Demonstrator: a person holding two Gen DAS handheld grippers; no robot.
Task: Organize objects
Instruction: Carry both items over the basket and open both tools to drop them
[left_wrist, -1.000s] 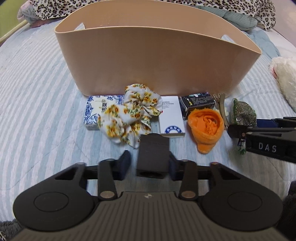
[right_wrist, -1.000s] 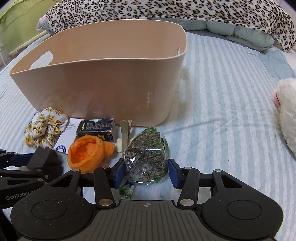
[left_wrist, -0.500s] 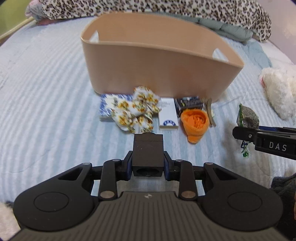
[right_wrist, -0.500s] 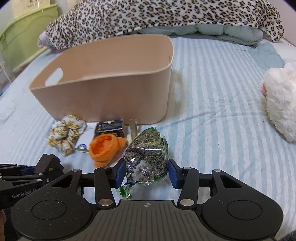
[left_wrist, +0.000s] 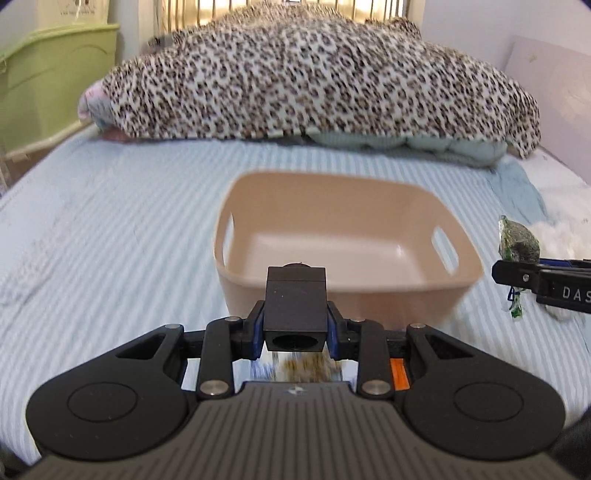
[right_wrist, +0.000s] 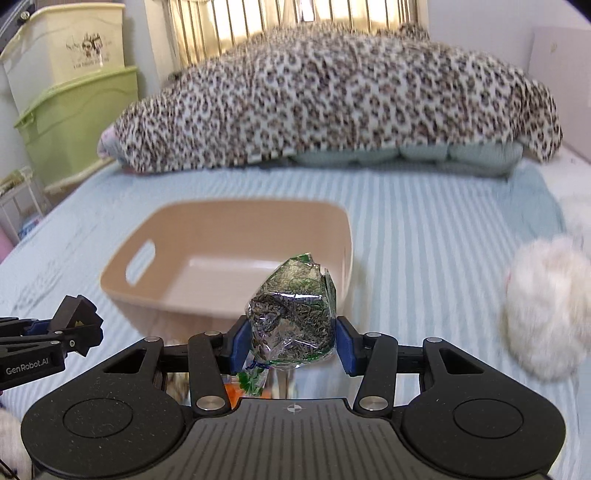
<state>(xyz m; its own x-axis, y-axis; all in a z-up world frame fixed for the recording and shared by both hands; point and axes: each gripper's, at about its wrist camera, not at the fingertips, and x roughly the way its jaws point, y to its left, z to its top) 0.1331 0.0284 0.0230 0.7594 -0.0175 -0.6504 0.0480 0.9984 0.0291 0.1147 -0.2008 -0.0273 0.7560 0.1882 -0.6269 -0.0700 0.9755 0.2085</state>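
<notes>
Black block (left_wrist: 295, 303) upright, clear packet of dried leaves (right_wrist: 293, 316) tilted, both before empty beige basket (left_wrist: 466, 280) on bed.

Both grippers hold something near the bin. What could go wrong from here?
1. The bag is crinkly film, pinched in the right gripper; it might slip before it reaches the bin.
2. The left gripper holds the black block before the near wall; released now, it may land outside.
3. Both grippers converge and could collide.
</notes>
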